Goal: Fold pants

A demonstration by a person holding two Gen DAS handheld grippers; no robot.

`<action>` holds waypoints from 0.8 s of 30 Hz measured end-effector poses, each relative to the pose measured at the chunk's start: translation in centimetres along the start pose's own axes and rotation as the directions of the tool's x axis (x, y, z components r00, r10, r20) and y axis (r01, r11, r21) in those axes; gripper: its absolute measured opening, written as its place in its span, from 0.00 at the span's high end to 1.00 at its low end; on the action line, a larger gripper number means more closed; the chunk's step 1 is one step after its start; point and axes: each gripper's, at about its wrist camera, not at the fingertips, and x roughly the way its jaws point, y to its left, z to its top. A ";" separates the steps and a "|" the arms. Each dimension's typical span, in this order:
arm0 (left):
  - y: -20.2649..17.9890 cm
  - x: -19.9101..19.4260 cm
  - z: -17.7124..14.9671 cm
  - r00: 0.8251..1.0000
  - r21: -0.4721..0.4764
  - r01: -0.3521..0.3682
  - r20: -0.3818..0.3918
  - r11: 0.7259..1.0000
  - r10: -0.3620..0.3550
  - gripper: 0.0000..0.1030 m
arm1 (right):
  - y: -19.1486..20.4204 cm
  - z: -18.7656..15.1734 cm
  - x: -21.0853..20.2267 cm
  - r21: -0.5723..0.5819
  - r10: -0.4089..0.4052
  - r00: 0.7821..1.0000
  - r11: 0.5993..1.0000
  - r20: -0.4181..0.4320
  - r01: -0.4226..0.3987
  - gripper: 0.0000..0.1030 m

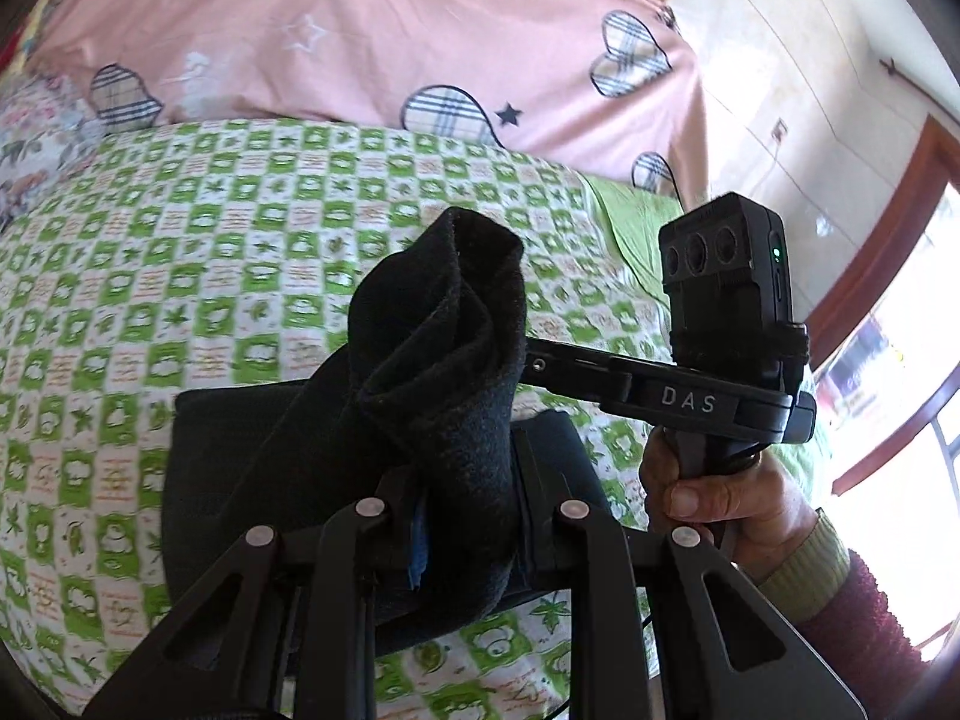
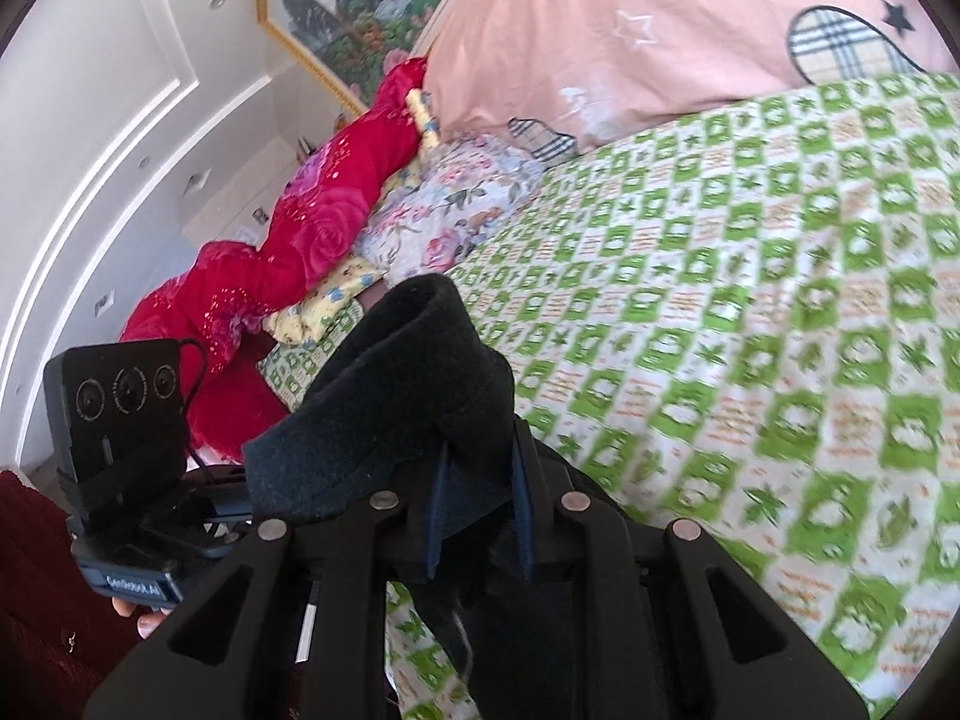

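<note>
**Both claws carry one end of the dark pants over the folded part**

- Left gripper [image 1: 465, 480]: jaws narrow, clamped on a bunched edge of the pants [image 1: 444, 324]. The fabric stands up in a rolled wad above the fingers. A pinch at the edge lets the cloth hang and trail, which suits drawing one layer over another.
- Right gripper [image 2: 480, 510]: jaws likewise narrow, gripping another bunch of the same dark cloth, which spills over the top of the fingers. In the left view its fingertips vanish behind the wad; a hand [image 1: 714, 498] in a ribbed cuff holds its handle.
- The two grips sit close side by side, probably the two corners of one end, so that end travels square.
- Rest of the pants: flat on the green-checked bedspread [image 1: 180, 276], below the claws, toward the near edge of the bed. Pink pillow [image 1: 360, 30] at the far edge, well apart.
- Judgement: mid-fold; the lifted end is not yet laid down.
</note>
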 end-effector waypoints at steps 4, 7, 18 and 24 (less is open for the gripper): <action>-1.6 1.7 -0.7 1.000 0.047 -0.009 -0.007 0.999 0.009 0.78 | -1.6 -1.1 -1.2 0.036 -0.022 1.000 0.999 0.004 0.022 0.80; -2.4 2.8 -1.3 1.000 0.072 -0.003 -0.027 0.997 0.005 0.78 | -2.3 -2.0 -1.7 0.052 -0.044 0.999 0.998 0.003 0.044 0.80; -3.4 5.6 -3.4 0.991 0.088 0.084 -0.107 0.993 -0.075 0.68 | -4.1 -4.7 -4.6 0.167 -0.181 0.983 0.970 0.023 0.175 0.88; -3.5 5.1 -4.0 0.980 0.078 0.165 -0.128 0.983 -0.154 0.54 | -3.3 -6.0 -7.7 0.248 -0.300 0.950 0.930 0.090 0.270 0.65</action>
